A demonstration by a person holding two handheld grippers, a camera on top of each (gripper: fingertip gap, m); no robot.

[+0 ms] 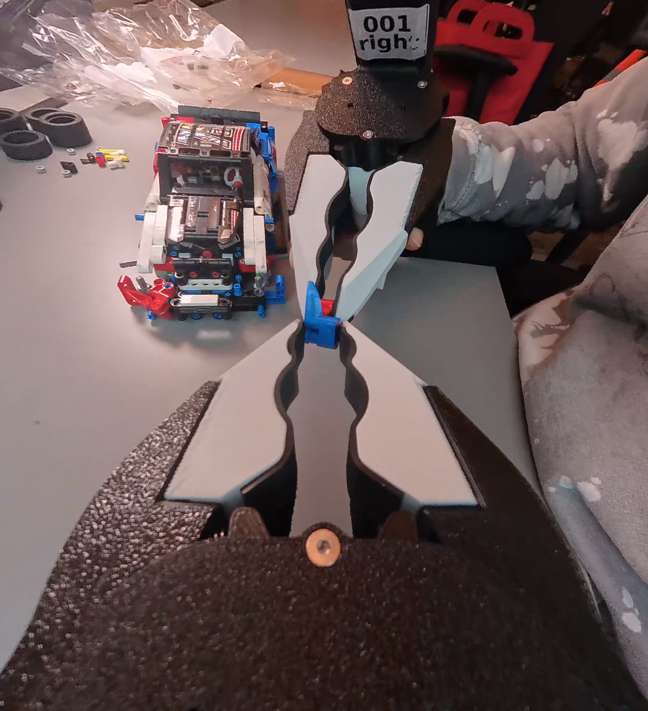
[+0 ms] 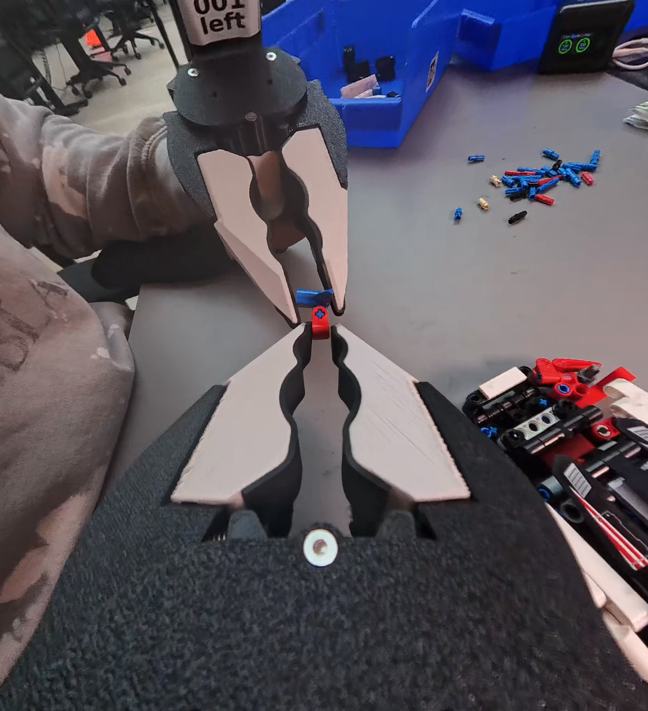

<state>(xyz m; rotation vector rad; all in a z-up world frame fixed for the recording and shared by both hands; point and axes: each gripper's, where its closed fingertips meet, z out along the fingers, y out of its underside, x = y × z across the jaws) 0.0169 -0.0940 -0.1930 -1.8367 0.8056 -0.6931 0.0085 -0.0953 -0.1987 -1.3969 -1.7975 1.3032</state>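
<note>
My left gripper (image 1: 321,326) is shut on a small blue brick piece (image 1: 320,332), held above the grey table (image 1: 64,365). My right gripper (image 2: 320,327) is shut on a small red connector (image 2: 320,327) with a blue cross axle in its hole. The two grippers meet tip to tip, and the red connector (image 1: 328,306) touches the blue piece (image 2: 313,297). The right gripper (image 1: 324,306) comes in from above in the left wrist view, and the left gripper (image 2: 316,312) does so in the right wrist view.
A part-built brick car (image 1: 206,215) stands on the table, also low right in the right wrist view (image 2: 584,442). Black tyres (image 1: 29,131), small loose parts (image 1: 99,157), plastic bags (image 1: 122,50), a pile of pins (image 2: 545,177) and a blue bin (image 2: 372,77) lie around. Sleeved arms (image 1: 526,161) reach in. Left and right tips are no more than a few centimetres apart.
</note>
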